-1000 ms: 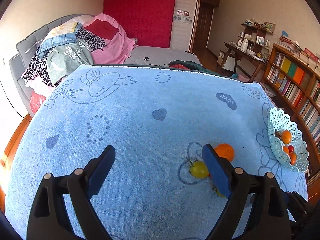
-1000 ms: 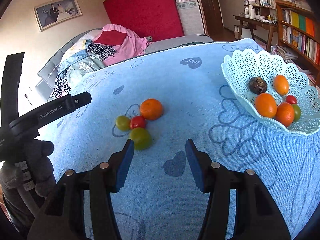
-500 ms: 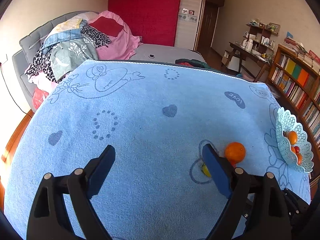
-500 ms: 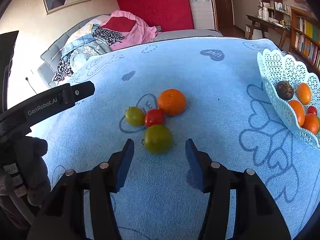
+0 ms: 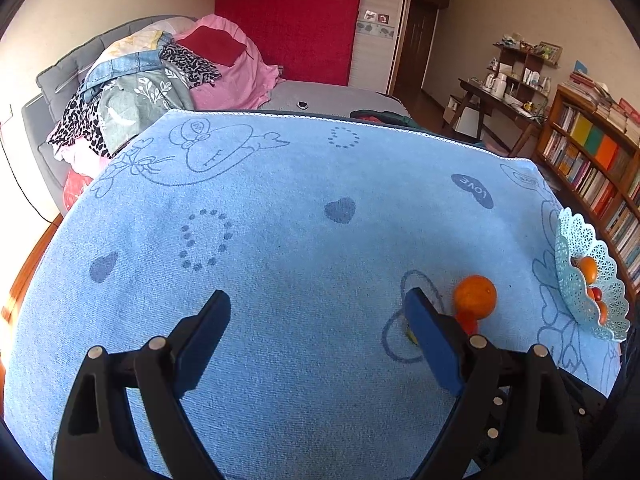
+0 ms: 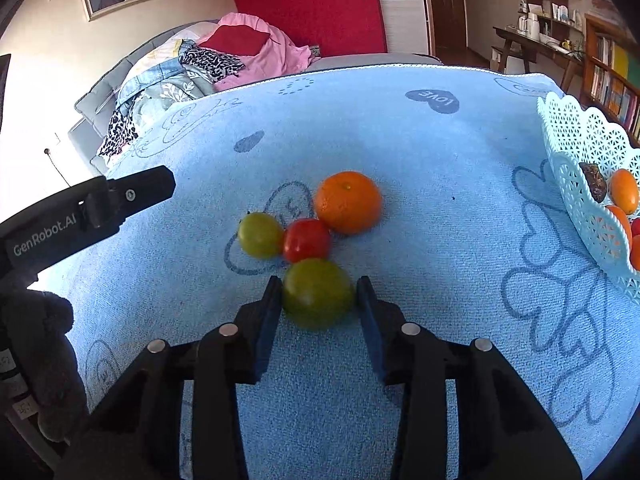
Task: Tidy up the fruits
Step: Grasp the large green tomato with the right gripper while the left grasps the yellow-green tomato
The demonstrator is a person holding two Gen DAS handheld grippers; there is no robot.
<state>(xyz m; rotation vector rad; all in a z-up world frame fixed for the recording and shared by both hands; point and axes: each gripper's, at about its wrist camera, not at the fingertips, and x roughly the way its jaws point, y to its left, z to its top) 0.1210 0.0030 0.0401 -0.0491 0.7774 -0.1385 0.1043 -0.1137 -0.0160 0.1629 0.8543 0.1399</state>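
Green and round, the fruit (image 6: 317, 294) sits between the pads of the right gripper (image 6: 318, 300), whose jaws have just been closing on it; both pads look to be touching its sides, so it appears pinched, still resting on the blue cloth (image 6: 420, 152). Just beyond the fingertips lie a red tomato (image 6: 307, 240), which touches the green fruit, a smaller yellow-green fruit (image 6: 260, 235) to the far left of it, and an orange (image 6: 347, 202) farther out. The basket (image 6: 576, 168) stands well off to this gripper's right, already holding several fruits. The step in hand looks like picking up the nearest loose fruit; the next move calls for a straight lift that does not nudge the tomato, then a carry rightward over the scalloped rim before letting go. The left gripper (image 5: 320, 320) hangs spread wide over bare cloth with nothing between its pads, the orange (image 5: 475, 294) just past its right finger. From that view the tomato and the yellow-green fruit are almost wholly hidden behind that finger, and the green fruit cannot be seen. Whether the grip is firm cannot be told. The basket's right side is cut off by the frame edge, and one dark item inside it is hard to identify.
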